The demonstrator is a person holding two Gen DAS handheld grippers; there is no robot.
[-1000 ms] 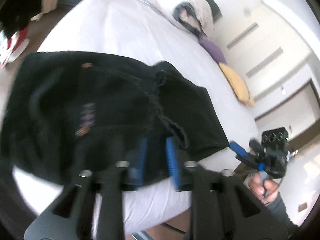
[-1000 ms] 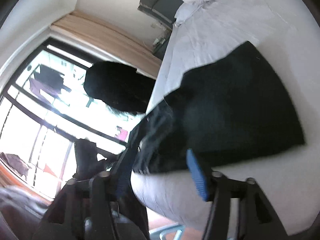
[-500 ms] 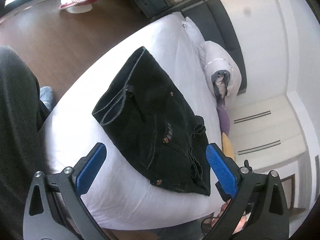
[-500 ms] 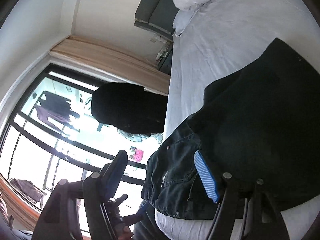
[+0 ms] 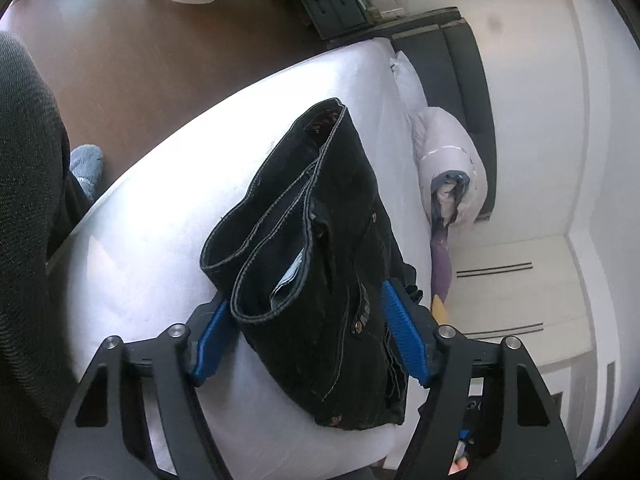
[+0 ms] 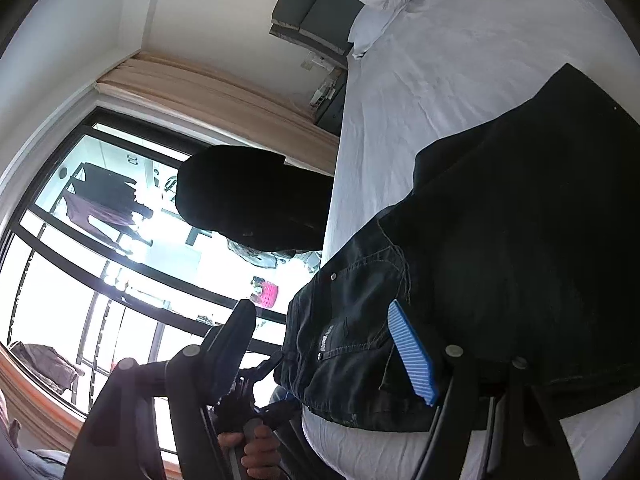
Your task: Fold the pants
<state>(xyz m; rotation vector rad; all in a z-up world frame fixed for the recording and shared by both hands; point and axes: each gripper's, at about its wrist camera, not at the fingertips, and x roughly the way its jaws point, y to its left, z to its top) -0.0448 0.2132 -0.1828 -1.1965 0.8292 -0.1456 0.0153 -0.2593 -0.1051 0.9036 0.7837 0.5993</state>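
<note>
Folded black jeans point(image 5: 328, 248) lie on the white bed point(image 5: 152, 216), the open waistband end nearest me. My left gripper point(image 5: 306, 300) straddles that end. Its blue pads point(image 5: 404, 340) stand on either side of the denim and the jaws are closing; I see no firm press. In the right wrist view the jeans point(image 6: 520, 240) fill the right side. My right gripper point(image 6: 320, 312) is open: its blue pad point(image 6: 412, 352) rests on the pocket area, while the other finger point(image 6: 236, 340) hangs off the bed edge, clear of the cloth.
A rolled duvet point(image 5: 452, 168), a pillow point(image 5: 408, 80) and a dark headboard point(image 5: 460, 80) lie at the bed's far end. A person's trouser leg point(image 5: 28, 200) and wooden floor point(image 5: 140, 60) are to the left. A hand point(image 6: 252, 448) grips a handle below a large window point(image 6: 100, 260).
The left gripper let go of the jeans, opened wide, rolled and came down over the waistband end, then began narrowing. The right gripper edged closer to the jeans, its jaws unchanged.
</note>
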